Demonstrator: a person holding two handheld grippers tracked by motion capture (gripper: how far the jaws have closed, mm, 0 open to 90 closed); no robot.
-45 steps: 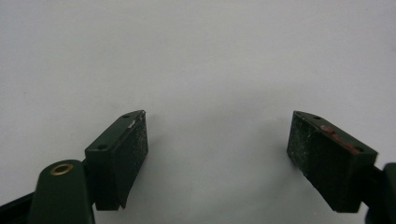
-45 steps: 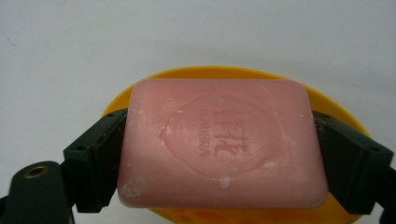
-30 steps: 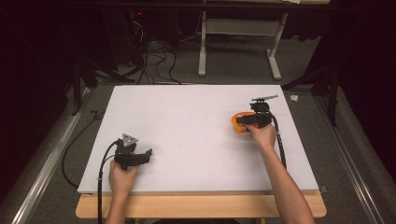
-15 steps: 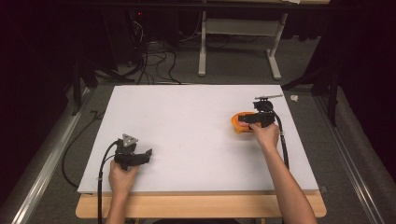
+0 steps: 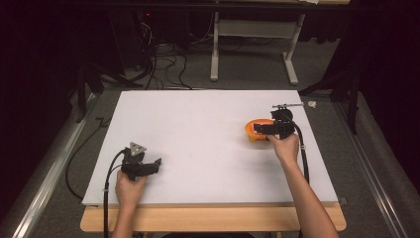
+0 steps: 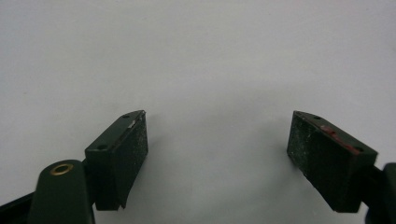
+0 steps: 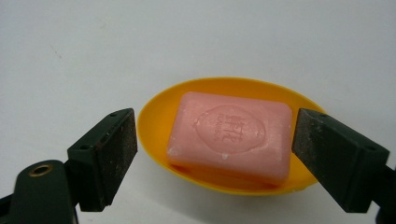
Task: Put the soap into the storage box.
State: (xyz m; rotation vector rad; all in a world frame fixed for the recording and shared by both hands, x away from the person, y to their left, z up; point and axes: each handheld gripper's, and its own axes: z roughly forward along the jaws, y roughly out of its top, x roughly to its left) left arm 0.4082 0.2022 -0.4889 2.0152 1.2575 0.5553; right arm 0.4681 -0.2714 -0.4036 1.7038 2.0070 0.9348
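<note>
Left gripper (image 5: 157,163), seen in the high view at about 7 o'clock on the white table (image 5: 198,129), rests low over bare surface; in the left gripper view (image 6: 217,149) its jaws stand wide apart with nothing between them. Right gripper (image 5: 260,130) sits at about 3 o'clock on the table, jaws spread wide and empty, flanking without touching an orange soap dish (image 7: 159,121). A pink soap bar (image 7: 231,135), embossed on top, lies flat inside the dish. In the high view the dish (image 5: 252,135) is just beside the gripper's tips, toward the table's right edge.
</note>
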